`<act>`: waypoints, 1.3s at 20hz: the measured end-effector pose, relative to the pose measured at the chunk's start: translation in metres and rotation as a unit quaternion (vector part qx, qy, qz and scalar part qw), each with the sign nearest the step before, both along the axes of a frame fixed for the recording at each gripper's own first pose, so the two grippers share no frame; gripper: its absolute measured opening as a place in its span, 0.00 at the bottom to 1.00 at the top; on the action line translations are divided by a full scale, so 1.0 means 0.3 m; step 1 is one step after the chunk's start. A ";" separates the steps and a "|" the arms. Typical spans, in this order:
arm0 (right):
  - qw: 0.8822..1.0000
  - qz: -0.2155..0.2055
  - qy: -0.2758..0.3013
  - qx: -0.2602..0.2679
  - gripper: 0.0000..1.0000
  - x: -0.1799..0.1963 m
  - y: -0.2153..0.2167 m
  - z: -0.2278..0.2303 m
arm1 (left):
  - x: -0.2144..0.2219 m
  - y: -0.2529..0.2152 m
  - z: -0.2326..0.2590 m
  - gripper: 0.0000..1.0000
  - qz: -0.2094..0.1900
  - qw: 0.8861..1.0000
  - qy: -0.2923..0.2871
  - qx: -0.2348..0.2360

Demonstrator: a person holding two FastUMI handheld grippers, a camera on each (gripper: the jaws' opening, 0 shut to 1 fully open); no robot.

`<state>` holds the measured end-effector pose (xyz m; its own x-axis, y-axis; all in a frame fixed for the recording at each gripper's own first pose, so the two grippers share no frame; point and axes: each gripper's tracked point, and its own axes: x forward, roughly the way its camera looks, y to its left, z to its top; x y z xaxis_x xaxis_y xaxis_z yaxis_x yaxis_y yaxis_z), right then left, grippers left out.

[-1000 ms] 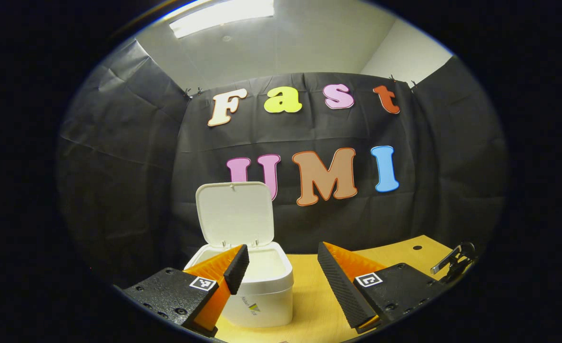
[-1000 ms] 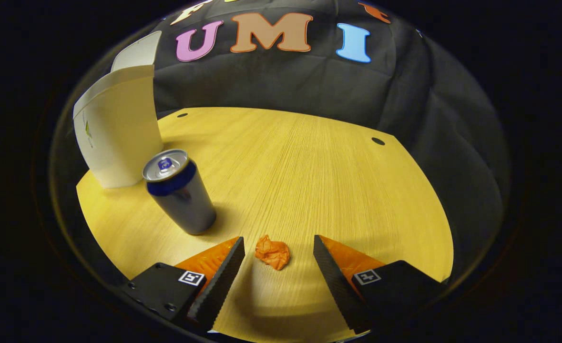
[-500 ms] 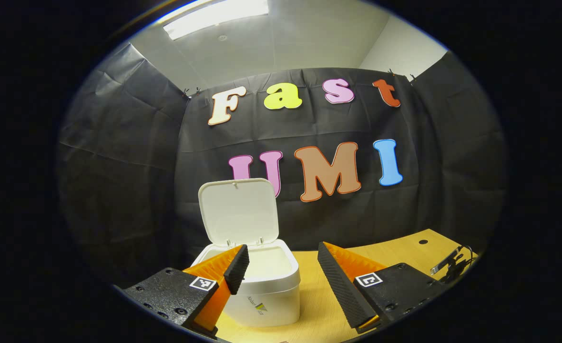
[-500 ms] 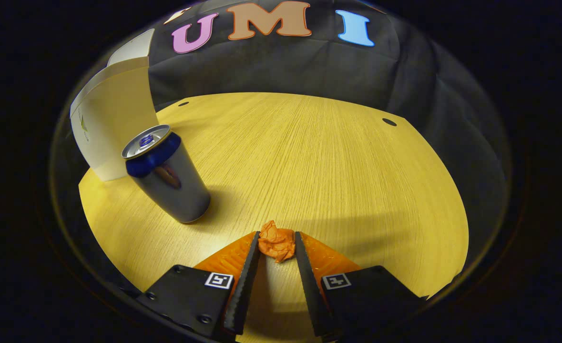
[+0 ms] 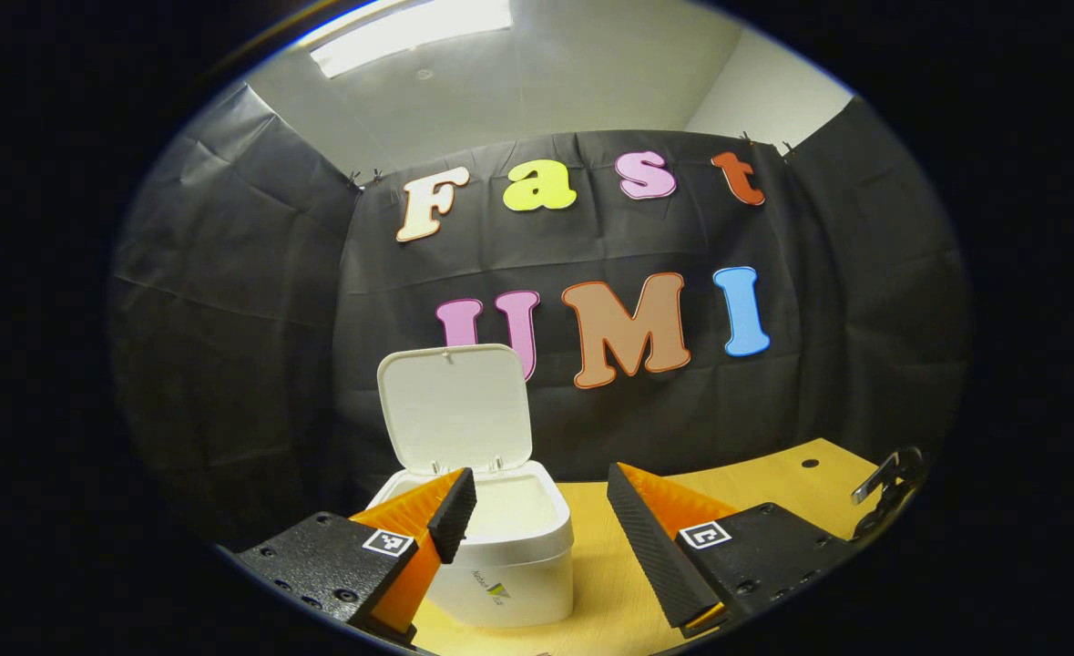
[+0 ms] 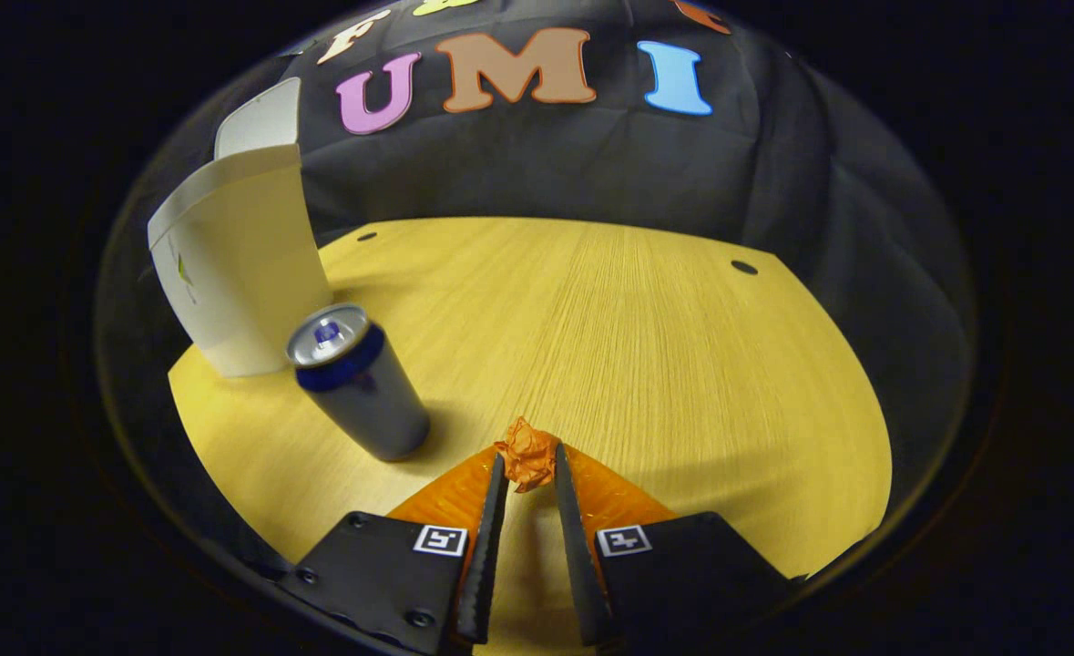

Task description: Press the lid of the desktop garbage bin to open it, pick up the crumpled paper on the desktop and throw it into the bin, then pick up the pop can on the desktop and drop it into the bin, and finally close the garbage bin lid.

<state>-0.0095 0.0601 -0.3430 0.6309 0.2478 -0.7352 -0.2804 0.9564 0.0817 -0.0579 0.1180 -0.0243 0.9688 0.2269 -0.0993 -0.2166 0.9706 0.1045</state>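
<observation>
A: Count, right gripper view. One crumpled paper (image 6: 527, 458), orange, clamped between both fingers of the right gripper (image 6: 528, 466) at 6 o'clock in the view; whether it touches the worktop (image 6: 682, 364) I cannot tell. One pop can (image 6: 359, 383), upright, silver with a blue band, at 9 o'clock from the paper, well apart from it.

B: Bins?

A: One garbage bin (image 6: 236, 264), white, at 10 o'clock from the can, just behind it. Its lid (image 6: 259, 118) stands raised. Two small dark holes in the worktop near its far edge.

B: Left gripper view?

A: Left gripper (image 5: 537, 510) holds nothing, its fingers spread wide apart. Same single garbage bin (image 5: 505, 556) at 7 o'clock in the view, the near finger overlapping its rim. One lid (image 5: 453, 405), upright on its rear hinge, the inside of the bin open to view. Contents: cannot tell. One dark metal object (image 5: 887, 478) at 4 o'clock, at the edge of the worktop (image 5: 746, 478); too small to identify.
</observation>
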 end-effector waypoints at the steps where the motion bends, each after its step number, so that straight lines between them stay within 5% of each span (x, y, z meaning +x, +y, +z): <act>1: 1.000 0.005 -0.018 0.005 0.37 0.020 0.004 0.054 | 0.003 -0.001 -0.001 0.90 0.000 1.000 0.000 -0.001; 13: 0.968 0.050 -0.208 0.129 0.37 0.225 0.280 0.760 | -0.026 0.071 0.012 0.90 0.018 1.000 -0.010 -0.009; 26: 0.942 0.164 -0.240 0.168 0.36 0.297 0.792 0.979 | -0.093 0.336 -0.026 0.90 0.073 0.997 -0.003 -0.006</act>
